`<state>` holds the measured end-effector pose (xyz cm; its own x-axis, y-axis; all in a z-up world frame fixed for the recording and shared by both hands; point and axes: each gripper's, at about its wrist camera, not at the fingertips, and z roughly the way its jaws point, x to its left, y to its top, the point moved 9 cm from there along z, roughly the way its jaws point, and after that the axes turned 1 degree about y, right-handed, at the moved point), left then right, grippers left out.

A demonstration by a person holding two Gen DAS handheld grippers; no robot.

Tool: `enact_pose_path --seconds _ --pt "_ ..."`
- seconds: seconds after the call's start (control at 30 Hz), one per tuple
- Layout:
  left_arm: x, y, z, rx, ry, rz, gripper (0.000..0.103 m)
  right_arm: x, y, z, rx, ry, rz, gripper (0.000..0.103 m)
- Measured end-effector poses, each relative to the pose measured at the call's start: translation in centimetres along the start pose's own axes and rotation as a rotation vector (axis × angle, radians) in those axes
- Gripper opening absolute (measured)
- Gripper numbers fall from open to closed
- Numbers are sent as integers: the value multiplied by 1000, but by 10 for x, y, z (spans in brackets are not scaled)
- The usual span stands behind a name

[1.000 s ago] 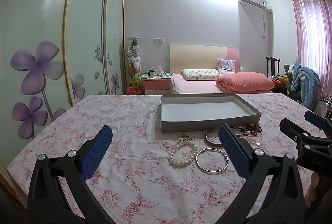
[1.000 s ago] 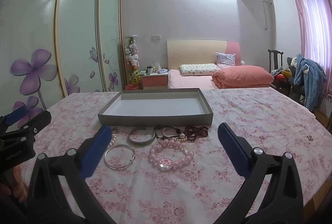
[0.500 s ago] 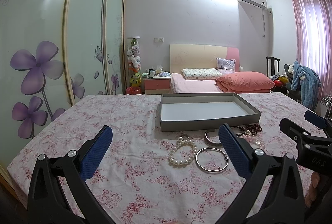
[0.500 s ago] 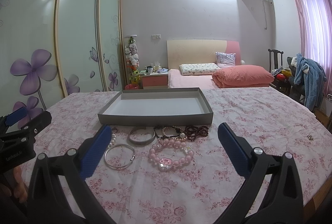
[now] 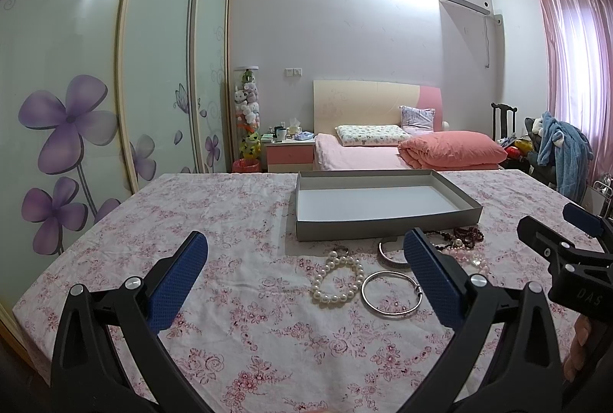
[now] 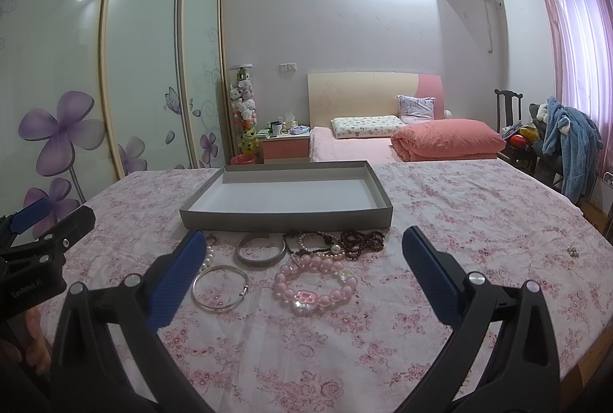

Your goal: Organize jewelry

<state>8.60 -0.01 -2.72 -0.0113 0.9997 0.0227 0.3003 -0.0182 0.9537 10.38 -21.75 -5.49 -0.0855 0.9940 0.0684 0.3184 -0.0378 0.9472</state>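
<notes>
A shallow grey box (image 6: 285,218) with a white floor lies on the floral cloth, with nothing in it. In front of it lie a pink bead bracelet (image 6: 315,284), a thin silver bangle (image 6: 220,286), a wide silver bangle (image 6: 261,251), dark red beads (image 6: 362,241) and a black-and-pearl strand (image 6: 318,246). A white pearl bracelet (image 5: 338,279) lies left of the thin silver bangle (image 5: 390,293). My left gripper (image 5: 306,259) is open, nearer than the jewelry and empty. My right gripper (image 6: 302,252) is open too, hovering before the pink bracelet with nothing held.
A small loose trinket (image 6: 572,251) lies far right on the floral tablecloth (image 6: 459,206). Behind the table stand a bed (image 6: 383,141), a nightstand (image 6: 285,145) and a sliding wardrobe (image 6: 115,68). A chair with a blue garment (image 6: 571,141) is at the right.
</notes>
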Motion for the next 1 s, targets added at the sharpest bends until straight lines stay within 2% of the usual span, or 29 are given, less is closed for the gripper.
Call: enact_pose_path --seconds 0.53,0.67,0.83,0.87,0.93,1.0 --pt "3 -9 6 22 9 -3 101 -3 -7 5 19 -6 -1 99" --pt "11 -21 22 109 12 -12 101 -11 -21 23 107 3 26 99" --pt "14 -40 41 252 -31 -38 101 -28 -43 52 284 3 110 98" --pt "15 -45 45 283 -39 -44 101 -32 -46 59 311 -5 118 95" --pt "16 -51 51 331 -61 -55 101 -40 -53 72 380 -18 144 74" --pt "19 -56 57 363 -75 -68 101 -46 -62 87 442 -17 179 62"
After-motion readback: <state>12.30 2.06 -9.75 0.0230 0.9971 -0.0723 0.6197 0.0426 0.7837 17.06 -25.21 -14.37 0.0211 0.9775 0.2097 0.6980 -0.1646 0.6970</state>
